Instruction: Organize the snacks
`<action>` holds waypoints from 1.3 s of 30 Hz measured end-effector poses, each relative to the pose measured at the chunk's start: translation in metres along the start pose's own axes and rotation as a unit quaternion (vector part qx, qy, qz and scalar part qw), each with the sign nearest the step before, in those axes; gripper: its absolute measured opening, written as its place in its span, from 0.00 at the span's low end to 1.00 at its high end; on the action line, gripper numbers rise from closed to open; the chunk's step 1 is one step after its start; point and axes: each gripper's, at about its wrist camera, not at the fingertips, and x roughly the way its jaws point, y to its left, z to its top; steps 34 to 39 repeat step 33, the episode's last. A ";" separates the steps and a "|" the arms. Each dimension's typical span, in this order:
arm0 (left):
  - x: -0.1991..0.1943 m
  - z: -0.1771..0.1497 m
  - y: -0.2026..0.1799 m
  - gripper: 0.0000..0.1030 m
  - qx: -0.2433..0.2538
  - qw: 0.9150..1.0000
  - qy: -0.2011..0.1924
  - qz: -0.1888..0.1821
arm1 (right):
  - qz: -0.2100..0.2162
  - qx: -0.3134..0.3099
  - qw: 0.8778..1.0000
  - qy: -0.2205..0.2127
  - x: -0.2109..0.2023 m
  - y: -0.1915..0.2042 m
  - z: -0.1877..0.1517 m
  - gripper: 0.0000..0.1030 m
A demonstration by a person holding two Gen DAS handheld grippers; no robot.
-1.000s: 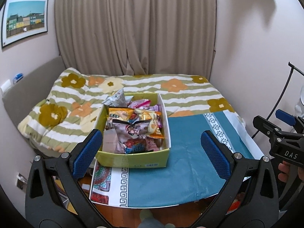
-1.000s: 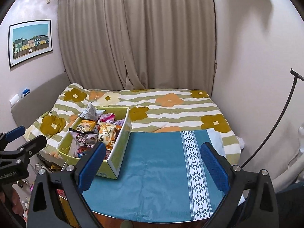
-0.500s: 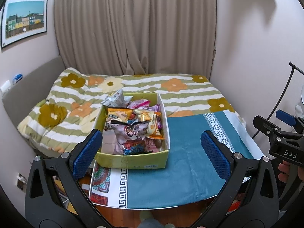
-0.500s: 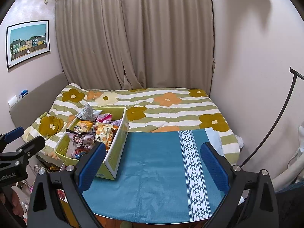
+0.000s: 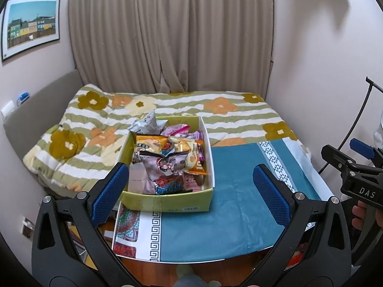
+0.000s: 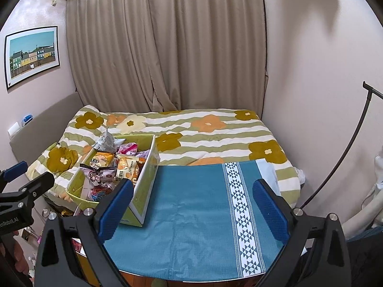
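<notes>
Beige curtains (image 5: 167, 35) hang behind a flowered bed (image 6: 215, 129). On my teal-clothed surface (image 5: 239, 203), the yellow snack box (image 5: 167, 203) sits at ten o'clock, heaped with packets (image 5: 165, 165). Left gripper (image 5: 189, 189) and right gripper (image 6: 191, 203) hover with fingers spread wide, gripping nothing.

You face a floor-length beige pleated curtain (image 6: 165, 47) between pale pink walls (image 6: 311, 71). A framed picture of coloured houses (image 5: 31, 24) hangs on your left. Below lies a bed under a green-striped flowered quilt (image 6: 215, 131), with a teal-clothed bench (image 6: 196, 215) nearest you.
</notes>
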 end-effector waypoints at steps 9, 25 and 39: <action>-0.002 0.000 0.001 1.00 0.002 1.000 -0.004 0.001 | -0.001 0.005 1.000 -0.001 -0.003 -0.003 0.000 0.96; -0.010 0.000 0.003 1.00 0.013 1.000 -0.005 0.005 | 0.002 0.004 1.000 -0.003 -0.005 -0.003 0.002 0.96; -0.015 -0.007 0.010 1.00 0.010 1.000 -0.013 0.005 | 0.008 0.001 1.000 -0.001 -0.006 0.004 0.003 0.96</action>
